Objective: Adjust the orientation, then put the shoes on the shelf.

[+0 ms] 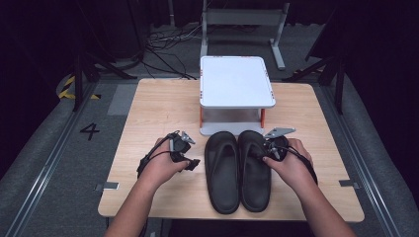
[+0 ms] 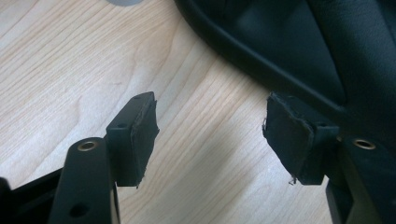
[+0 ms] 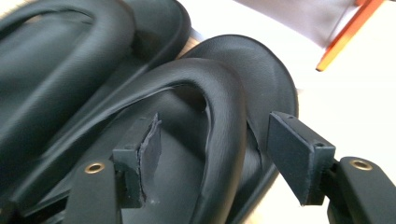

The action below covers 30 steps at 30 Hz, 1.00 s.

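Two black flip-flops lie side by side on the wooden table, the left one and the right one, toes toward the far side. My right gripper is at the right flip-flop's toe end. In the right gripper view its open jaws straddle the thick strap without the pads pressing on it. My left gripper rests just left of the left flip-flop. Its jaws stand open over bare wood, with that flip-flop's edge beside the right pad.
A white platform on orange legs stands at the table's far middle, just beyond the flip-flops' toes. Bare wood lies to its left and right. Cables and a metal frame sit on the floor behind the table.
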Available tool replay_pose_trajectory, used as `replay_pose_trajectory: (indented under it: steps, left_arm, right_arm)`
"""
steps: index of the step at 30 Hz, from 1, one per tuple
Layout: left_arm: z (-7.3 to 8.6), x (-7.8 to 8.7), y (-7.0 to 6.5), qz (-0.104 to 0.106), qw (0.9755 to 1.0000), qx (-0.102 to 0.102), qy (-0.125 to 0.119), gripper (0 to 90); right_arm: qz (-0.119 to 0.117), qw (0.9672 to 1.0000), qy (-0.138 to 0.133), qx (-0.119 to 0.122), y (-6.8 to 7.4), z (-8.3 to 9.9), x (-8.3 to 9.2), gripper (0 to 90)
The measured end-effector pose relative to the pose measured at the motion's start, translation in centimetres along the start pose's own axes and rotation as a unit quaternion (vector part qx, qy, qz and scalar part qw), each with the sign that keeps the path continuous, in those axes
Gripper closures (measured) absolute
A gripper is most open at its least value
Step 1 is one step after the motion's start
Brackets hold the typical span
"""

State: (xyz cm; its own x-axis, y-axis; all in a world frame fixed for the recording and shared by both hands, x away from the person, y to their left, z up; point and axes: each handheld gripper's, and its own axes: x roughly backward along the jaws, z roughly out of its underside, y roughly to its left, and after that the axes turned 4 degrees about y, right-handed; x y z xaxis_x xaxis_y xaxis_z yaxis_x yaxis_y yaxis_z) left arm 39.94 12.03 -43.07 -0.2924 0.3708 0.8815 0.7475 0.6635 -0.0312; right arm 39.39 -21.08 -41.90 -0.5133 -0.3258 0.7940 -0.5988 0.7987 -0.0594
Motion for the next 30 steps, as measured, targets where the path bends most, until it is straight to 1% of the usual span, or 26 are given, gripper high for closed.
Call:
replay_pose_trajectory:
  steps: [2,3,4,5,6,8,9,10,11,12,14,15,16,18,20,22,23,24,25,27,29,30]
  left_arm:
    - [-0.2,-0.1,0.0,0.004,1.0000,0.000,-0.003,34.4]
    - [-0.3,-0.2,0.0,0.005,1.0000,0.000,-0.002,34.1]
    - [-0.3,-0.3,0.0,0.003,1.0000,0.000,-0.002,33.8]
    - [-0.3,-0.3,-0.1,0.004,1.0000,0.001,-0.001,33.8]
    - [-0.3,-0.4,-0.1,0.005,1.0000,-0.002,0.001,33.7]
    - [-0.2,-0.3,-0.1,0.002,1.0000,-0.005,0.004,33.6]
    - [-0.2,-0.3,-0.2,0.006,1.0000,-0.001,0.001,33.5]
    - [-0.2,-0.2,-0.2,0.005,1.0000,-0.002,0.000,33.3]
    - [-0.1,-0.1,-0.3,0.004,1.0000,-0.003,0.001,33.3]
    - [0.0,-0.1,-0.3,0.005,1.0000,0.000,0.002,33.1]
    - [0.2,0.0,-0.3,0.007,1.0000,0.000,0.003,33.0]
    - [0.3,0.0,-0.4,0.002,1.0000,0.004,0.004,33.0]
    - [0.4,0.0,-0.3,0.001,1.0000,0.001,0.001,33.1]
    - [0.5,0.1,-0.4,0.003,1.0000,0.004,0.002,33.1]
    - [0.6,0.1,-0.4,0.001,1.0000,0.005,0.001,33.1]
    - [0.8,0.1,-0.4,0.003,1.0000,0.004,0.000,33.2]
    - [0.9,0.2,-0.4,0.000,1.0000,0.007,0.001,33.2]
    - [1.0,0.3,-0.4,-0.001,1.0000,0.005,0.000,33.2]
    - [1.1,0.3,-0.4,-0.002,1.0000,0.009,0.000,33.2]
    - [1.3,0.4,-0.3,-0.002,0.9999,0.012,0.000,33.2]
    - [1.4,0.5,-0.3,-0.003,0.9999,0.011,0.001,33.2]
    - [1.5,0.4,-0.3,-0.003,0.9999,0.015,0.001,33.2]
  right_arm:
    - [-0.005,1.0000,-0.005,-0.007,0.3,0.1,0.9,35.0]
    - [-0.014,0.9999,-0.005,-0.009,0.5,0.1,1.3,35.0]
    - [-0.034,0.9993,-0.004,-0.017,0.9,0.2,1.8,34.9]
    - [-0.034,0.9993,-0.004,-0.017,0.9,0.2,1.8,34.9]
    - [-0.039,0.9990,-0.002,-0.019,1.2,0.2,2.0,34.9]
    - [-0.048,0.9986,0.008,-0.017,1.6,0.2,2.3,34.5]
    - [-0.052,0.9984,0.014,-0.017,1.9,0.2,2.3,33.7]
    - [-0.061,0.9975,0.033,-0.014,2.5,0.3,2.3,33.0]
    - [-0.061,0.9975,0.033,-0.014,2.5,0.3,2.3,33.0]
    - [-0.066,0.9969,0.042,-0.009,2.7,0.3,2.3,32.9]
    - [-0.079,0.9957,0.048,-0.005,3.2,0.3,2.2,32.9]
    - [-0.084,0.9952,0.050,-0.004,3.5,0.3,2.1,32.7]
    - [-0.089,0.9945,0.054,-0.002,3.8,0.2,2.0,32.4]
    - [-0.094,0.9937,0.061,-0.003,4.4,0.2,1.8,32.4]
    - [-0.107,0.9913,0.076,-0.007,5.1,0.3,1.3,32.0]
    - [-0.109,0.9899,0.090,0.005,5.9,0.3,0.8,31.5]
    - [-0.111,0.9897,0.091,0.009,6.2,0.3,0.7,31.5]
    - [-0.118,0.9886,0.093,0.009,6.3,0.2,0.5,31.4]
    - [-0.122,0.9883,0.091,0.005,6.5,0.2,0.4,31.1]
    - [-0.122,0.9886,0.089,0.000,6.7,0.1,0.0,29.5]
    - [-0.121,0.9888,0.087,0.003,6.8,0.0,-0.4,29.5]
    - [-0.119,0.9891,0.086,0.004,6.9,-0.1,-0.7,29.3]
